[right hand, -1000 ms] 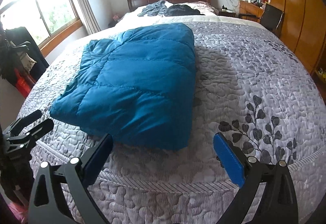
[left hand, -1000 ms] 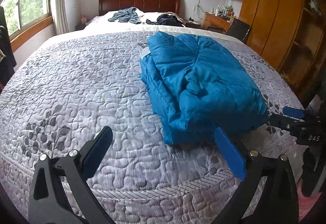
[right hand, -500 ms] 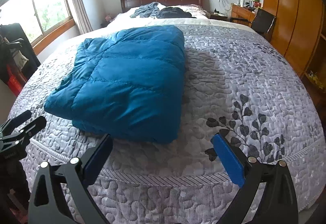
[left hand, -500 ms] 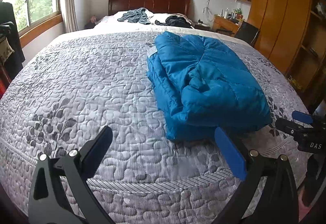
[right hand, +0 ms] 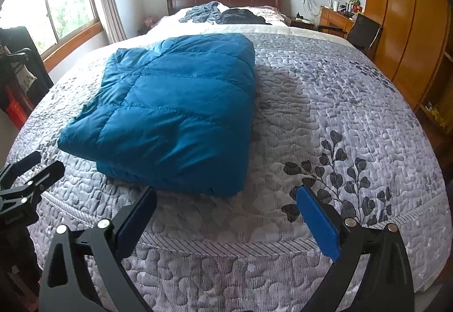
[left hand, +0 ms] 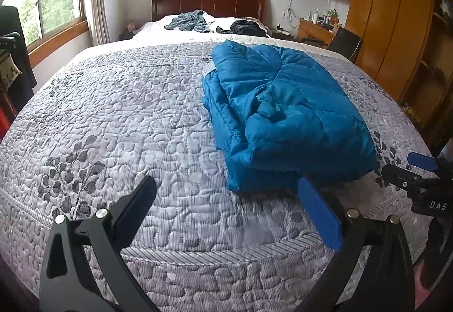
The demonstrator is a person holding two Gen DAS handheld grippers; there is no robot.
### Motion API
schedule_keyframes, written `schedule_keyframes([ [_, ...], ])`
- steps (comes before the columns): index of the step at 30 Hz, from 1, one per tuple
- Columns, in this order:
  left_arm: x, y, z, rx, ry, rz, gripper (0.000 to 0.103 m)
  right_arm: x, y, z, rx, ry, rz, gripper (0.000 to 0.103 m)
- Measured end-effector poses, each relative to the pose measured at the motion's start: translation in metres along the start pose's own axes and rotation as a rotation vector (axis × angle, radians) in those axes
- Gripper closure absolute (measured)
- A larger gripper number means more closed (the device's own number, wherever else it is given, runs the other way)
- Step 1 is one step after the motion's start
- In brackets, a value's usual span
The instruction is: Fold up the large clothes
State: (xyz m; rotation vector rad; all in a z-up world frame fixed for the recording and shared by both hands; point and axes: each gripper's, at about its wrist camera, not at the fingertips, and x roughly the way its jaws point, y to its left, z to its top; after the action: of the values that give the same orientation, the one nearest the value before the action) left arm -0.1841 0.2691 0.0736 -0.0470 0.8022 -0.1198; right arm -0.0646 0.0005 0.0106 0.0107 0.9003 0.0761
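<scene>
Both grippers are backing off from the bed now, and that's the story of this last second. The left gripper (left hand: 226, 215) sits at the bottom of its frame with its jaws spread wide and nothing between them; the right gripper (right hand: 226, 215) is released just the same, holding nothing. Compared with a second ago, each camera takes in more of the room and more of the quilted bedspread (left hand: 119, 119) hanging over the near edge, so the hands are retreating and rising a little.

And the blue puffer jacket (right hand: 175, 110)? It hasn't budged. It lies as a compact folded bundle on the bedspread, centre-left in the right wrist view and right of centre in the left wrist view (left hand: 286, 113), its near edge close to the foot of the bed. From the left you can see layers stacked along its left side, slightly puffed and uneven.

No contact anywhere: tools well clear, garment resting on its own. My read is that the fold is done and this is the step-away. Other clothes (left hand: 192, 20) lie far off by the headboard (left hand: 209, 3), upper centre, perhaps next in line.
</scene>
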Motion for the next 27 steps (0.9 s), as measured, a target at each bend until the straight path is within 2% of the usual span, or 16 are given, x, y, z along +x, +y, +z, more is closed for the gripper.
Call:
schedule_keyframes([
  [27,0.007,-0.003,-0.0014,0.009,0.027,0.0,0.003,0.0062,-0.0041,-0.0003,0.007,0.016,0.006,0.004],
])
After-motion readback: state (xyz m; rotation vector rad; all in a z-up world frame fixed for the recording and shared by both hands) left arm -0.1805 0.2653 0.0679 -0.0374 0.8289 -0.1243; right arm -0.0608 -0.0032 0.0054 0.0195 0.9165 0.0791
